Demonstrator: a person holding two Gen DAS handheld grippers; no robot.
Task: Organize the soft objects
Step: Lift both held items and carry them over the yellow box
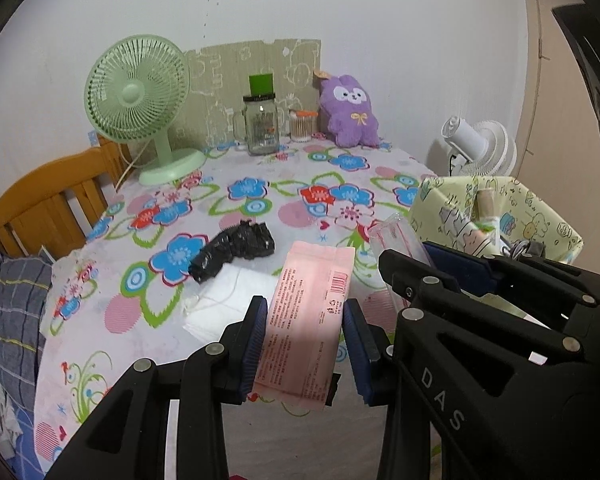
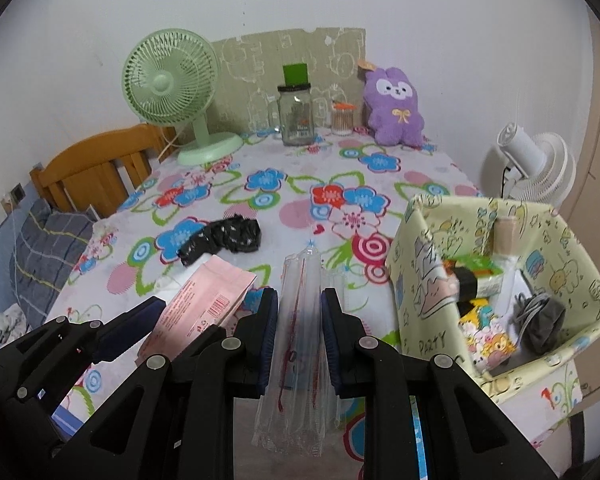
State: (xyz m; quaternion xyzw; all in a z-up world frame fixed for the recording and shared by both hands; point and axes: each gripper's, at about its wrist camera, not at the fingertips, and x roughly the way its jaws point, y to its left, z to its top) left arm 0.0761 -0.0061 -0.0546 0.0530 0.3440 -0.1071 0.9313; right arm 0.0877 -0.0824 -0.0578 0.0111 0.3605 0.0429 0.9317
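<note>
- Item, left: my left gripper (image 1: 305, 338) is clamped on a pink flat packet (image 1: 308, 320), pads pressing its two long edges. The packet's long axis runs along my fingers, away from me and over the counter (image 1: 260, 196); it appears lifted clear of the cloth.
- Item, right: my right gripper (image 2: 299, 338) is clamped on a clear plastic sleeve (image 2: 300, 344) with a red line inside. Its long axis also runs along the fingers, tip pointing toward the far wall.
- Destination, as I judge it: the yellow-green cartoon-print fabric bin (image 2: 424, 264), open at the top and already holding small things. It stands to the right of both grippers.
- Deciding relation: the bin lies just beside my right gripper and farther from my left, with the right gripper sitting between the left one and the bin. I judge the sleeve should go first, turned tip-down over the rim.
- Still on the counter: a black crumpled bag (image 1: 236, 250) and a white folded cloth (image 1: 224, 300), ahead and left of the packet; what the white piece is I cannot tell for certain.
- Background: green fan (image 1: 140, 92), glass jar (image 1: 262, 124), purple plush (image 1: 352, 110) at the far edge.
</note>
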